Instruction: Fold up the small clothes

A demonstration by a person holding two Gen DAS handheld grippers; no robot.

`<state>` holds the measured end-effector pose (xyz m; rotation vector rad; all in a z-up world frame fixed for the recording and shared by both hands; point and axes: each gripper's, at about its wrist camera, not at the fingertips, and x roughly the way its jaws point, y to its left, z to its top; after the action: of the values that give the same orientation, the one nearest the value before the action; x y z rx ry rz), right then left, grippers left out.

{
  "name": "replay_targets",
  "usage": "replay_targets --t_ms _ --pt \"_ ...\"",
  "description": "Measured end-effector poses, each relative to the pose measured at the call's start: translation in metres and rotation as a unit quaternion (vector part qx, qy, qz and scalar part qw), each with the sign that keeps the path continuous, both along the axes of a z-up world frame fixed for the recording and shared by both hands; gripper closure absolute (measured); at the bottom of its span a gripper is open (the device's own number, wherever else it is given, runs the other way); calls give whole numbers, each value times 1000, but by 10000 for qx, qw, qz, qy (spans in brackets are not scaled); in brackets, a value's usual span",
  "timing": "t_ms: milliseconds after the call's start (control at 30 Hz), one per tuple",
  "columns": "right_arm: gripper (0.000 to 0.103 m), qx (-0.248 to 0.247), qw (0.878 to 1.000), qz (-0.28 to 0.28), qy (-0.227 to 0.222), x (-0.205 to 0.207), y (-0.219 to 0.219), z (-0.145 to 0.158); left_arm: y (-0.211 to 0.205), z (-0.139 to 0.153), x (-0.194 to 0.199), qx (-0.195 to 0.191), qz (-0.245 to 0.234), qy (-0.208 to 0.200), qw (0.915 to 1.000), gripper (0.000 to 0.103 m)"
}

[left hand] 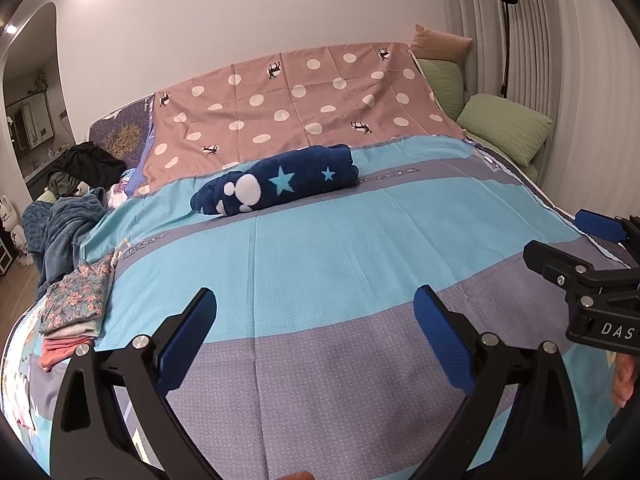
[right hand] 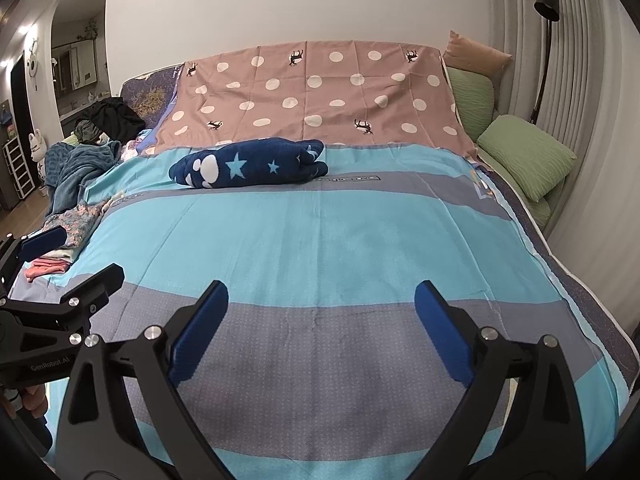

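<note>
A stack of folded small clothes [left hand: 74, 314], floral piece on top and pink ones below, lies at the bed's left edge; it also shows in the right wrist view [right hand: 68, 236]. A heap of unfolded clothes [left hand: 68, 216] lies further back on the left, also seen in the right wrist view [right hand: 80, 164]. My left gripper [left hand: 316, 332] is open and empty above the blue and grey bedspread [left hand: 340, 248]. My right gripper [right hand: 322, 328] is open and empty beside it, and shows at the right edge of the left wrist view [left hand: 560, 240].
A rolled navy blanket with stars [left hand: 280, 180] lies across the bed's middle, before a pink dotted sheet [left hand: 300, 96]. Green pillows [left hand: 504, 128] and a floor lamp [left hand: 505, 32] stand at the right by the wall. A doorway [left hand: 28, 120] opens at the left.
</note>
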<state>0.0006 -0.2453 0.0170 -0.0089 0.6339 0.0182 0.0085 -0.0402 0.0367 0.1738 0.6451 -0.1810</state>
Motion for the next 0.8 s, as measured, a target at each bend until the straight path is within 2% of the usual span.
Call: replay_targets --t_ms 800 --pt "7 -5 10000 36 33 -1 -2 -3 1 0 -1 -26 20 27 10000 4"
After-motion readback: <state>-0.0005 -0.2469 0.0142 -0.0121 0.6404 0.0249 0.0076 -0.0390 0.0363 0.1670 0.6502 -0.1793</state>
